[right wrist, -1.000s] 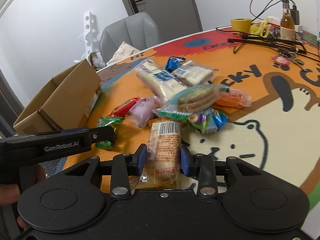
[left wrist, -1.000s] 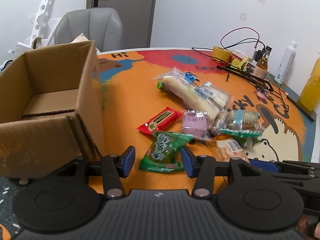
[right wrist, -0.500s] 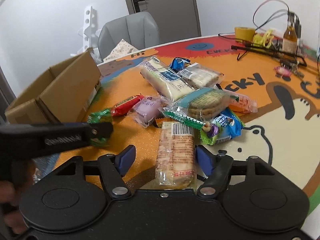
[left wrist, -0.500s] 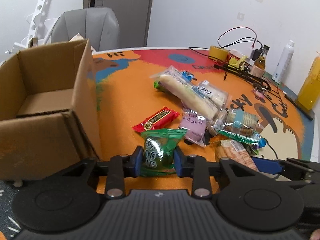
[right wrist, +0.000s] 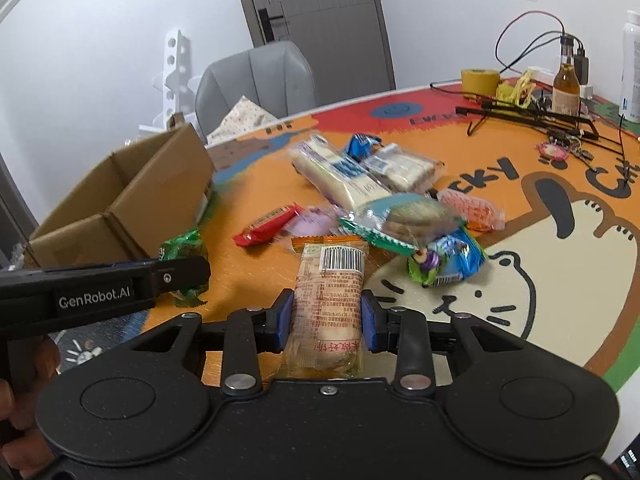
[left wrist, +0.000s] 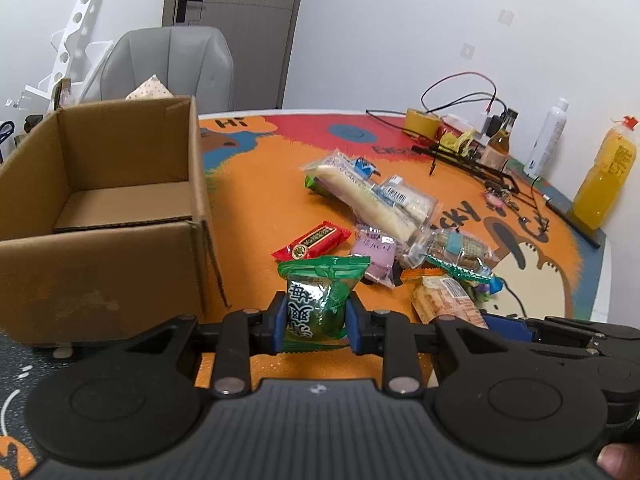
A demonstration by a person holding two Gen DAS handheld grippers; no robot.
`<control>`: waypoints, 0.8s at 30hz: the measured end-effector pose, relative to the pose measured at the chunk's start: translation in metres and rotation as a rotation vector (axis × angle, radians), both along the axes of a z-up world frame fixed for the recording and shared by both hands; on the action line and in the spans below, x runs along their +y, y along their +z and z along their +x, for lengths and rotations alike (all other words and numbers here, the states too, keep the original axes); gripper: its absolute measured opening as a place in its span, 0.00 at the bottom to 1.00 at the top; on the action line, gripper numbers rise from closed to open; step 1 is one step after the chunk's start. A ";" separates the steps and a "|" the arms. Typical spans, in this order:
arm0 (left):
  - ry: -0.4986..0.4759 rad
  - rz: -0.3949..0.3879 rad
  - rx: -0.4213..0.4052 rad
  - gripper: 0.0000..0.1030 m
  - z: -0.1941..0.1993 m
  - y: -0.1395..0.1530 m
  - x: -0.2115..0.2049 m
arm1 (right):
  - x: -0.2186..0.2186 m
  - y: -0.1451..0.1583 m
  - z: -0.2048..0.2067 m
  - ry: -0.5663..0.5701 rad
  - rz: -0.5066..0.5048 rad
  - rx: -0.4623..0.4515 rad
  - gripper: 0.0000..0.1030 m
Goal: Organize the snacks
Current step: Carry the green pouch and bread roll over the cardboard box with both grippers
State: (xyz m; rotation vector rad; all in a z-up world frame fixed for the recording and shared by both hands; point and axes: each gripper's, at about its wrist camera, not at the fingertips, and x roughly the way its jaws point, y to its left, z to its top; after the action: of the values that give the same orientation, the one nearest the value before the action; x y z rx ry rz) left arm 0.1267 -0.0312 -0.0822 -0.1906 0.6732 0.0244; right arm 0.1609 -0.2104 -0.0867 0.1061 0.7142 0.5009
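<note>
My left gripper (left wrist: 316,316) is shut on a green snack packet (left wrist: 320,292), held just above the orange table mat (left wrist: 248,200). To its left, an open cardboard box (left wrist: 120,152) shows a bare floor. My right gripper (right wrist: 326,320) has its jaws closing on a beige barcoded biscuit packet (right wrist: 328,292), and the pads touch its sides. The left gripper (right wrist: 176,276) with the green packet (right wrist: 182,246) shows at the right wrist view's left. Loose snacks lie beyond: a red bar (left wrist: 312,240), a purple packet (left wrist: 376,252) and a long white cake (left wrist: 360,196).
At the table's far right stand a yellow juice bottle (left wrist: 604,184), a white bottle (left wrist: 546,140), a brown bottle (left wrist: 498,146), a tape roll (left wrist: 420,124) and tangled cables (left wrist: 480,164). A grey chair (left wrist: 168,68) stands behind the box. The table's edge curves close on the right.
My left gripper shut on the green packet and raised it off the mat. The right gripper opened wide, then came back in against the beige packet.
</note>
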 end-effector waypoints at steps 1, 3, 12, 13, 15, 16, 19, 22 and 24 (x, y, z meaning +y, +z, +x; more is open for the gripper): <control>0.000 -0.001 -0.006 0.28 -0.003 0.002 0.001 | 0.000 0.002 -0.002 0.000 0.008 -0.003 0.32; -0.004 0.005 -0.012 0.28 -0.007 0.006 0.000 | 0.002 0.006 -0.005 0.001 0.012 -0.015 0.32; -0.005 0.002 -0.071 0.28 -0.028 0.025 0.011 | 0.006 0.029 -0.015 -0.006 0.044 -0.067 0.32; -0.004 0.002 -0.077 0.28 -0.029 0.027 0.012 | 0.007 0.031 -0.015 -0.006 0.047 -0.071 0.32; 0.001 0.005 -0.090 0.28 -0.032 0.032 0.016 | 0.009 0.035 -0.015 -0.006 0.049 -0.078 0.32; 0.004 0.006 -0.096 0.28 -0.033 0.035 0.018 | 0.011 0.038 -0.015 -0.003 0.050 -0.083 0.32; 0.010 0.012 -0.114 0.28 -0.035 0.043 0.024 | 0.016 0.044 -0.013 0.007 0.057 -0.096 0.32; 0.016 0.017 -0.131 0.28 -0.035 0.050 0.028 | 0.022 0.049 -0.010 0.018 0.063 -0.103 0.32; 0.022 0.020 -0.142 0.28 -0.035 0.055 0.032 | 0.027 0.051 -0.008 0.024 0.066 -0.104 0.32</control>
State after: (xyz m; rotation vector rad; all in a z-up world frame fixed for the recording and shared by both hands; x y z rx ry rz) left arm 0.0914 0.0010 -0.0271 -0.1788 0.5288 0.0385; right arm 0.1531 -0.1838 -0.0357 0.1326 0.5980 0.5497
